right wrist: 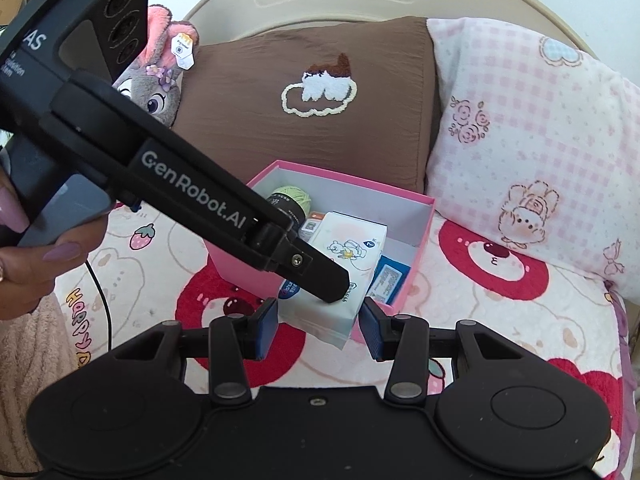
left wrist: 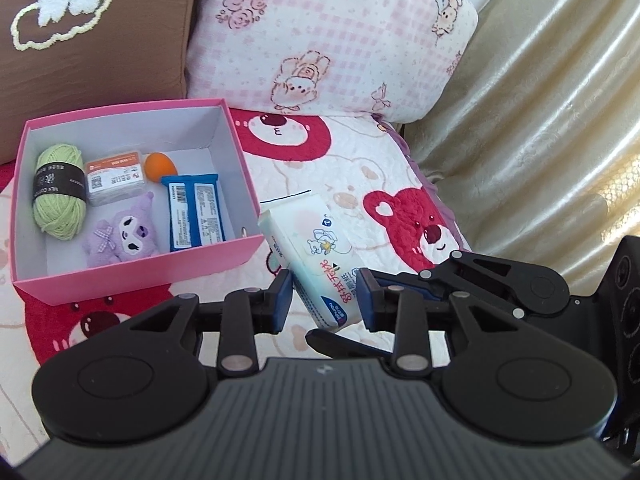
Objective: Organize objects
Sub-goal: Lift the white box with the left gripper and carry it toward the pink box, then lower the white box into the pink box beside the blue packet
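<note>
A brown cushion [right wrist: 304, 120] with an embroidered cloud leans beside a pink checked pillow [left wrist: 332, 36], a grey plush rabbit [right wrist: 156, 84] tucked at its other side, all on a bear-print quilt [left wrist: 408, 220].

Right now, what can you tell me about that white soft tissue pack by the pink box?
The white soft-plastic tissue pack is a plump block printed with a small cartoon figure and blue and red lettering. It is tilted, its upper end beside the near corner of the pink cardboard box. The left claw squeezes its lower end between blue pads. The right claw brackets it too, though whether that one presses is unclear.
</note>
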Available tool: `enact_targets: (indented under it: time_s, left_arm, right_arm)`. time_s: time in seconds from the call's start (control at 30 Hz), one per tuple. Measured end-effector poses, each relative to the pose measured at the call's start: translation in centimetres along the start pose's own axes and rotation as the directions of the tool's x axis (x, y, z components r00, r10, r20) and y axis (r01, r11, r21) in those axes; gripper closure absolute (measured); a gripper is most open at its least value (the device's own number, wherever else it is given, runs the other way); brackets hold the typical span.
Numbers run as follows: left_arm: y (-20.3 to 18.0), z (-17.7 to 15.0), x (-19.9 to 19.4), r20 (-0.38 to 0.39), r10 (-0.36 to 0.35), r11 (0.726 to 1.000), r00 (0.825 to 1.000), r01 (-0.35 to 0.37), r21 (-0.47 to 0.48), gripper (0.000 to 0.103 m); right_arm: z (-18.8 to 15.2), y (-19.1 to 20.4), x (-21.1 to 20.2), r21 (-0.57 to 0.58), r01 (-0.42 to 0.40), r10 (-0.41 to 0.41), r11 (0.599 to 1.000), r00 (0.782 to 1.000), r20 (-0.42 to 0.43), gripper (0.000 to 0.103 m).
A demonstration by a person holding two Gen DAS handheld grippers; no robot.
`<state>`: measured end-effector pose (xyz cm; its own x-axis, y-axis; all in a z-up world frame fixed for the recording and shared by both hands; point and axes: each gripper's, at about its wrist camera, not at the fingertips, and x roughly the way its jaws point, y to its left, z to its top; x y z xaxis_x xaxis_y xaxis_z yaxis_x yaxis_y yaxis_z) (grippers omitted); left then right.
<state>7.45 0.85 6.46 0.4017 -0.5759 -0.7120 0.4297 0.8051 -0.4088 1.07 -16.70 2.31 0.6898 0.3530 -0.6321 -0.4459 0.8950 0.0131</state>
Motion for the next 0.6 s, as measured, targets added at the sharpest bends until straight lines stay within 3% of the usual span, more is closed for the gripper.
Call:
enact_targets:
  time_s: [0.6]
  left_arm:
    - [6.4, 0.8, -0.8, 0.079, 0.075, 0.995, 0.994, -0.068, -0.078, 0.069]
  right_arm:
    - [3.4, 1.8, 5.8, -0.018, -0.047, 0.046, 0.999, 0.999, -0.012, 0.054]
